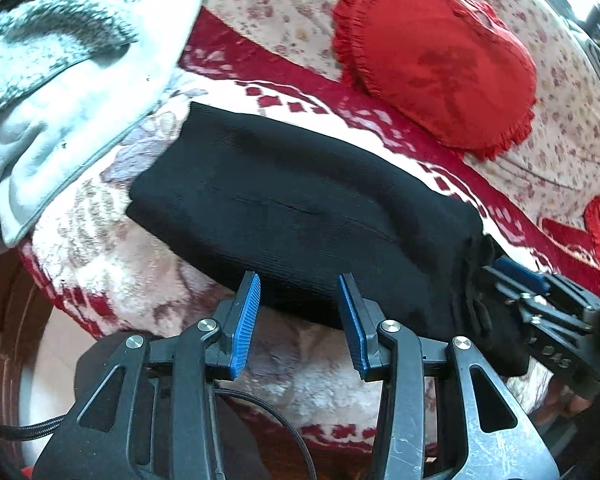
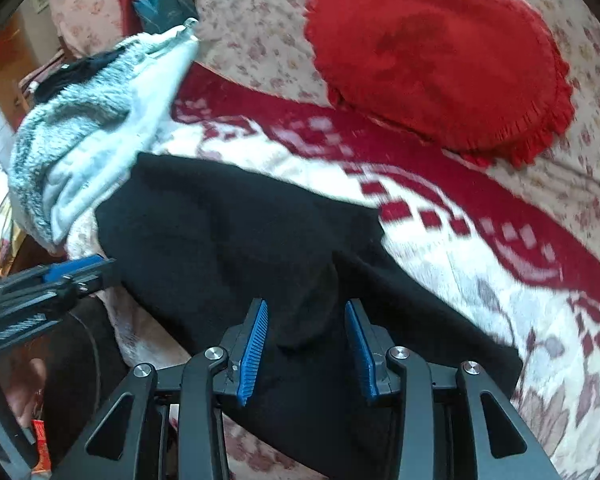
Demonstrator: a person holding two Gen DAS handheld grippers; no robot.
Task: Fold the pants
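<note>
Your left tongs [image 1: 300, 292] stand wide apart, blue ribbed pads facing each other across a clear gap, with nothing between them. Their tips sit just at the near edge of the black pants [image 1: 300, 208]; whether they touch the cloth cannot be told. The tool points forward and slightly down over that edge, level, with both fingers at about the same height.

Your right tongs [image 2: 306, 320] are equally spread. A rounded bulge of the pants [image 2: 236, 240] rises in the gap between the pads, yet the pads do not press on it. From the left wrist camera, the right tongs [image 1: 512, 272] come in at the right end of the pants, lying low and nearly sideways against a bunched dark fold there; from that angle you cannot tell how far they gape. From the right wrist camera, the left tongs [image 2: 76, 268] enter at the left of the pants, just beside their near left edge.

The pants lie as a folded black block on the red and white patterned blanket [image 1: 100, 240] that covers the bed. Beyond the pants, well apart from them, a red frilled cushion [image 1: 436, 64] rests on a floral sheet [image 1: 276, 8]. To the left of the pants, a grey and white fleecy garment [image 1: 60, 80] is heaped, its edge near the pants' far left corner.
</note>
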